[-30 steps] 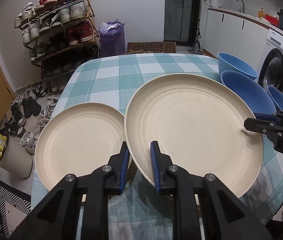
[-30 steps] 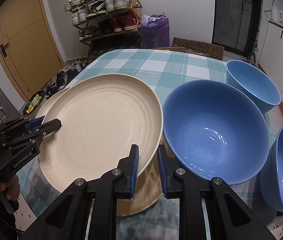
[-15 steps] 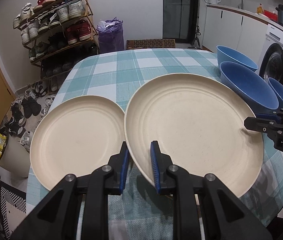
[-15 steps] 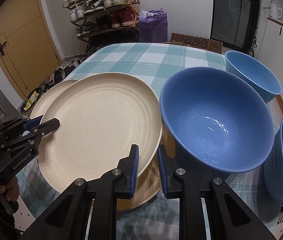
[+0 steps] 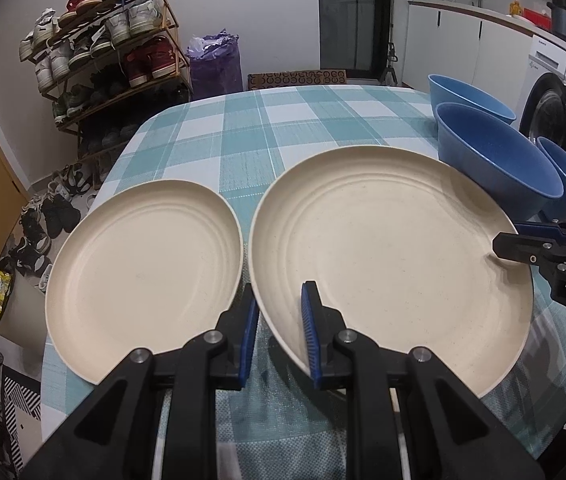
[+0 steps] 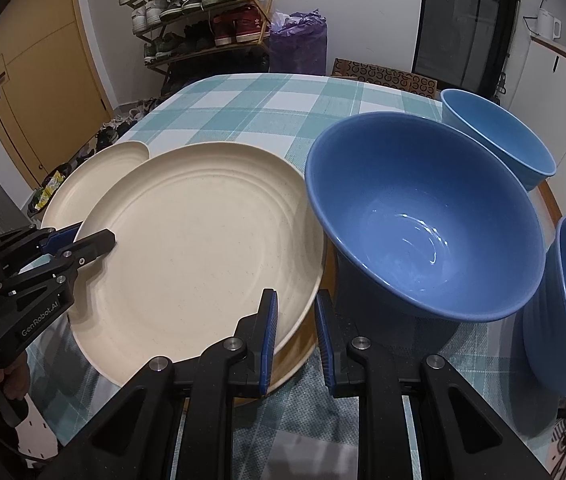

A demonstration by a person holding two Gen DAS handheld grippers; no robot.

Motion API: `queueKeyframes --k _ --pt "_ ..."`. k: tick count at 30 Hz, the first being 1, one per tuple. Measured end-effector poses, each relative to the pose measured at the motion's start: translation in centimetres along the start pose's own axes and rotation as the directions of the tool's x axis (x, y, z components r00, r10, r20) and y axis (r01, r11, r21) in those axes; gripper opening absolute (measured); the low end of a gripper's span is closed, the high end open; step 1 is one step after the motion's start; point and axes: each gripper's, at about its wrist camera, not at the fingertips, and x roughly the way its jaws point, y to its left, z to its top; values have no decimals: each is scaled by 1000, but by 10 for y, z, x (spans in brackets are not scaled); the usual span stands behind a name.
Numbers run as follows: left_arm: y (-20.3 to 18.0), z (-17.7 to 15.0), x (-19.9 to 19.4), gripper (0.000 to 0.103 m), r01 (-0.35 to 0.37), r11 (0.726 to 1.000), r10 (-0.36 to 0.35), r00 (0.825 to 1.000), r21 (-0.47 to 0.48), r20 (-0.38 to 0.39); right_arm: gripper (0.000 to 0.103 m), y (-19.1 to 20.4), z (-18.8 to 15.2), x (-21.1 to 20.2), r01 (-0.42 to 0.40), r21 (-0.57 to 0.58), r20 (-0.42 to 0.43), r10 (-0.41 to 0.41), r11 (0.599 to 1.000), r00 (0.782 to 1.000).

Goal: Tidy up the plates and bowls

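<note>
A checked teal cloth covers the worktop; a shoe rack stands far left. Both the left gripper and right gripper clamp the ridged cream plate.

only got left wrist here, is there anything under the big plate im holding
Observer: Yes. The right wrist view shows a darker tan plate on the table beneath the big plate. Its rim peeks out at the near edge.
Operator: ok and the big bowl next to it, anything inside
Observer: No. The big bowl is empty, and its glossy bottom is bare.
Operator: where does the right gripper sit on the plate
Observer: The right gripper straddles the big plate's near rim, with one finger over the plate and the other outside it.
</note>
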Motion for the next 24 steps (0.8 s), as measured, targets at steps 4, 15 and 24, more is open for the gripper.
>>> queueKeyframes --k 4,15,24 --pt "-2 -2 4 19 -1 1000 1 1000 1 -6 19 1 -4 3 10 -5 -7 -10 1000 1000" --pt "-10 -7 11 19 -20 999 20 1000 42 -8 20 1 -10 9 44 -18 -7 -44 999 999" --pt "-15 -12 11 19 -36 997 36 999 70 -2 20 10 -12 8 33 -50 3 -33 998 999"
